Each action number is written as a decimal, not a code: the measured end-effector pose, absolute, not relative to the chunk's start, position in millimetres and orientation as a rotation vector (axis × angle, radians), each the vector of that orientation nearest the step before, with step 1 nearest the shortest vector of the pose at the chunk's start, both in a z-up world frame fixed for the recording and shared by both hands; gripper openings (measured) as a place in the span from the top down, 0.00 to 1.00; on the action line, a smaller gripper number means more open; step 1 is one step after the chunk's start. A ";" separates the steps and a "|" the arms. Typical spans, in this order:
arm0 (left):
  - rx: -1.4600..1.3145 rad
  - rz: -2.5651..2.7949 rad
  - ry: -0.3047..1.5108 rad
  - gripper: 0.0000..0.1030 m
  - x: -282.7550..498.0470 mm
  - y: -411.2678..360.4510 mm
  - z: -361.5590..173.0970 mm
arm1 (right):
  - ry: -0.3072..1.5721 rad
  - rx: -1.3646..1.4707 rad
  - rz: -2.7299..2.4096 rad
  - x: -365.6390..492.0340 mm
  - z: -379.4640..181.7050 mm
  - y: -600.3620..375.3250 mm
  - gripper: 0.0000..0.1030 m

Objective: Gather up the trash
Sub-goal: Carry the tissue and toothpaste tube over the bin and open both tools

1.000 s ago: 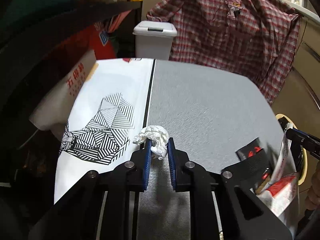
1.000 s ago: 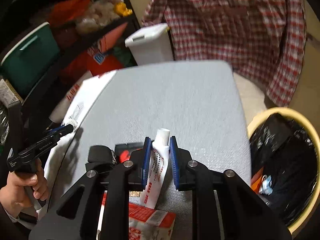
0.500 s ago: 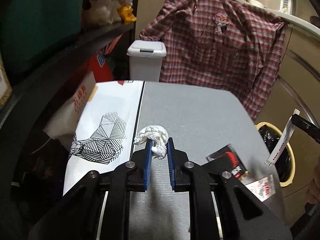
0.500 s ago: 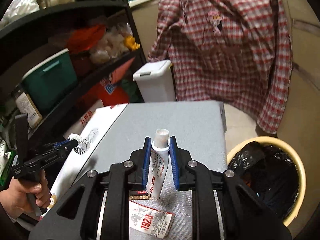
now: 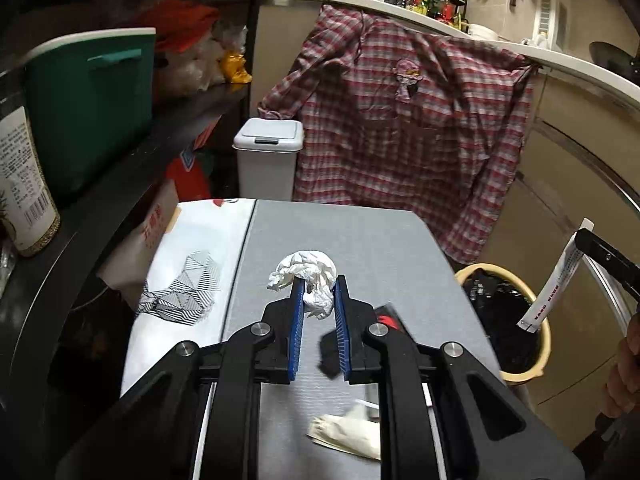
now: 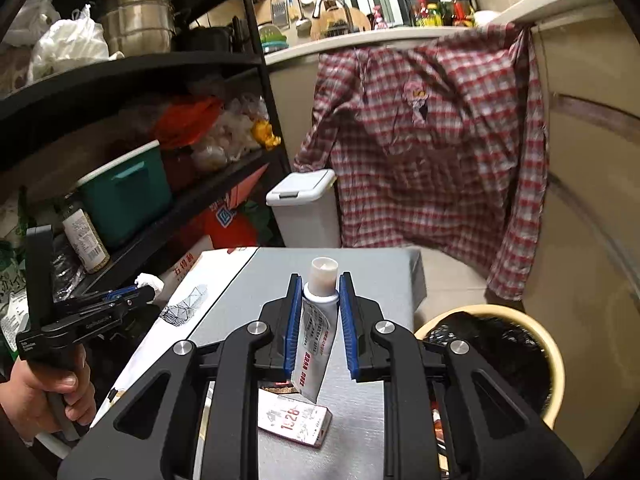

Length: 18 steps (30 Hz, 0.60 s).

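Note:
My left gripper (image 5: 318, 290) is shut on a crumpled white tissue (image 5: 308, 276) and holds it above the grey table (image 5: 340, 232). My right gripper (image 6: 319, 284) is shut on a white tube with a white cap (image 6: 316, 328), held above the table's right side. In the left wrist view the tube (image 5: 554, 288) hangs over the yellow bin with a black liner (image 5: 508, 320). The bin also shows in the right wrist view (image 6: 500, 356), low at the right. The left gripper with the tissue shows at the left there (image 6: 132, 296).
A black packet (image 5: 384, 316), a beige wrapper (image 5: 348, 432) and a red-and-white carton (image 6: 294, 420) lie on the table. A white patterned bag (image 5: 192, 264) covers the table's left side. A white lidded bin (image 5: 268, 160), a plaid shirt (image 5: 400, 128) and black shelves (image 6: 120, 128) stand behind.
Both grippers have risen well above the table with the tissue and the tube. The right gripper has moved towards the yellow bin.

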<state>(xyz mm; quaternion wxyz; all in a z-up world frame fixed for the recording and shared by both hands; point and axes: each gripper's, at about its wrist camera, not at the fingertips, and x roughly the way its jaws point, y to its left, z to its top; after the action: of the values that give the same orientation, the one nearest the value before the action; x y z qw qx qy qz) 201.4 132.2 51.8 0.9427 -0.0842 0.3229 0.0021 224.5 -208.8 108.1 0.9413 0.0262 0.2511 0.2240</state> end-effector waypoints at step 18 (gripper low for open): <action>-0.133 -0.047 0.683 0.86 174.0 59.8 54.9 | 0.446 0.067 0.275 195.6 129.9 -310.3 0.81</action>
<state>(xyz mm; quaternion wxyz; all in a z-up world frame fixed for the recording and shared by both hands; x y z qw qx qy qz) 174.0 59.8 54.9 0.9399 -0.0650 0.3345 -0.0229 195.6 -310.3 129.9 0.9653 0.0331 0.2206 0.1361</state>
